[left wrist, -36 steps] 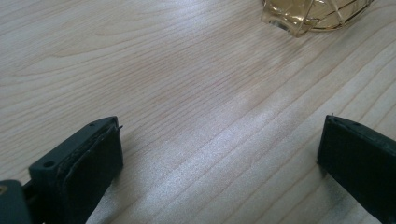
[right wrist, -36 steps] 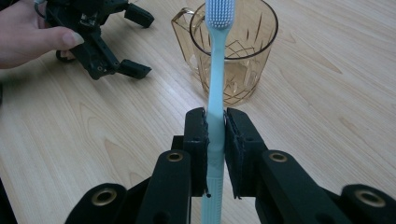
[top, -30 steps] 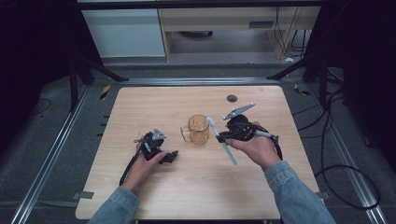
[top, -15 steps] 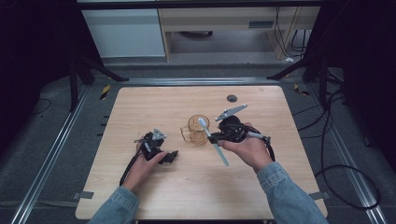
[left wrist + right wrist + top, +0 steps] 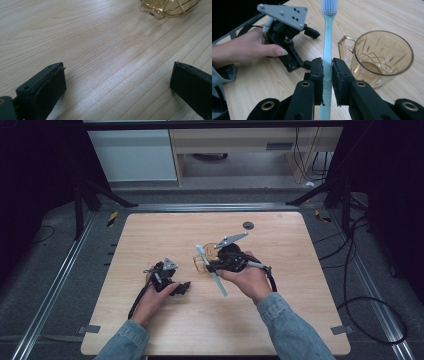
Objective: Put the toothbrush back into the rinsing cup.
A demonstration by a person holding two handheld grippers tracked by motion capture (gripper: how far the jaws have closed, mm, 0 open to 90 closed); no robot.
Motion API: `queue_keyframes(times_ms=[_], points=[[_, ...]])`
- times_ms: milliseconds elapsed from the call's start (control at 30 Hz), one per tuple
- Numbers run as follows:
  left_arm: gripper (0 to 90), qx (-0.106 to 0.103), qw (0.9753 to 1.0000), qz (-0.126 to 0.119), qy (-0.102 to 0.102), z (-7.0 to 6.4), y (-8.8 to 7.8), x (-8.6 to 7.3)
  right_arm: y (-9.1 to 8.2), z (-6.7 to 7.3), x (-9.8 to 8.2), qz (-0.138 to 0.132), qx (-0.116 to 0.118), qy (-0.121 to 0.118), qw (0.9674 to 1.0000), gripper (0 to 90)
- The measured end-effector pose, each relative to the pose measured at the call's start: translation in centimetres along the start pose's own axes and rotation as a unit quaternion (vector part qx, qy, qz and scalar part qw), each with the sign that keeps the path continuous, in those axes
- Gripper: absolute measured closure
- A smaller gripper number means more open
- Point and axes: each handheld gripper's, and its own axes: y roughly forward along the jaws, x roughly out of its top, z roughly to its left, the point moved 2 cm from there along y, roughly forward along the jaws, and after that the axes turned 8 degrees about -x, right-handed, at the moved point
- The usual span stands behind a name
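My right gripper (image 5: 212, 265) (image 5: 327, 67) is shut on the handle of a light blue toothbrush (image 5: 220, 286) (image 5: 327, 37). The bristle head points away from the hand, and in the right gripper view it stands just beside the handle of the cup. The amber glass cup (image 5: 200, 264) (image 5: 384, 57) (image 5: 170, 7) stands upright and empty near the table's middle, partly hidden behind this gripper in the high view. To the left my left gripper (image 5: 181, 281) (image 5: 117, 82) (image 5: 309, 48) rests on the wood, jaws wide apart with bare table between them.
A small dark round disc (image 5: 248, 225) lies on the wooden table (image 5: 300, 320) towards the back right. Metal rails run along both sides. Black cables (image 5: 350, 285) trail off the right edge, and a cabinet stands behind the table.
The right hand has carried the toothbrush to the left, so its head now sits at the cup's left side. The left hand and the cup have stayed put.
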Motion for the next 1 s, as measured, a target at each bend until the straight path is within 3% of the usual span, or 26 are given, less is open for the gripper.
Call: queue_keyframes(times_ms=[633, 1000], points=[[0.0, 0.001, 1.0000, 0.000, 0.000, 0.2, -0.3, -0.3, 2.8, 1.8, 2.2, -0.020, 0.011, 0.011, 0.9997, 79.4], [0.0, 0.005, 1.0000, -0.002, -0.005, 0.7, -0.7, -0.6, 4.0, 2.2, 3.3, -0.065, -0.004, 0.031, 0.9974, 79.4]])
